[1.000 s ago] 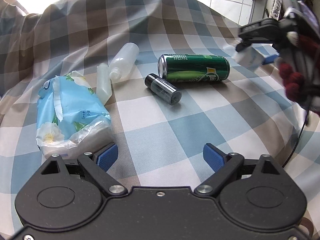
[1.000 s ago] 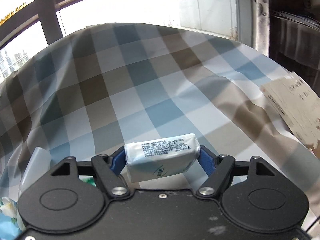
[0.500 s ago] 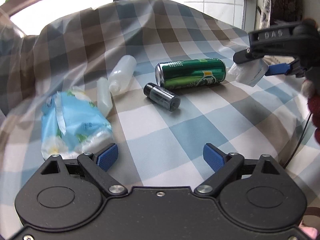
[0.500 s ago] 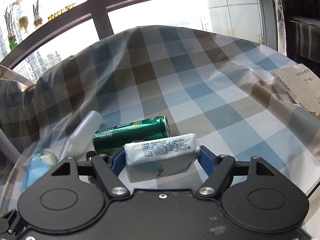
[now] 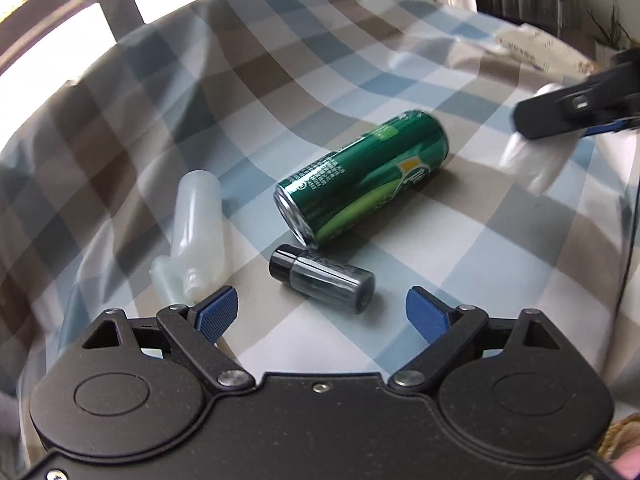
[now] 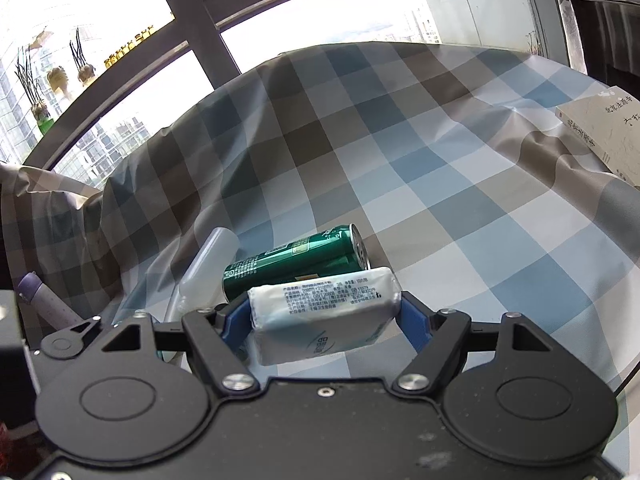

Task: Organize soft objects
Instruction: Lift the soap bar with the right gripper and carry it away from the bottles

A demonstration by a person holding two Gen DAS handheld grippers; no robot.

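1. Your right gripper (image 6: 326,316) is clamped on a white tissue pack (image 6: 320,318), one blue pad on each short end. The pack's long axis runs straight across between the pads, crosswise to the line the gripper points along, with its printed face up.
2. The pack hangs in the air just on your side of the green can (image 6: 298,262), the landmark here, and covers the can's lower edge in the right wrist view.
3. The can lies on its side on the checked tabletop (image 6: 460,208). In the left wrist view its open-rimmed end (image 5: 294,216) points toward your left gripper and its long axis climbs to the upper right.
4. Your left gripper (image 5: 322,312) stands wide apart with nothing between its pads.
5. Only the left wrist view shows the dark small bottle (image 5: 322,278), lying just in front of the can's near end. It also shows your right gripper from outside, blurred at the right edge, well right of the can, with the pack (image 5: 532,160) a white smear under it.
6. Only the right wrist view shows the pack's print, a book (image 6: 604,128) far right of the can, and the window behind.
7. Both views show a translucent bottle (image 5: 198,220) lying left of the can.
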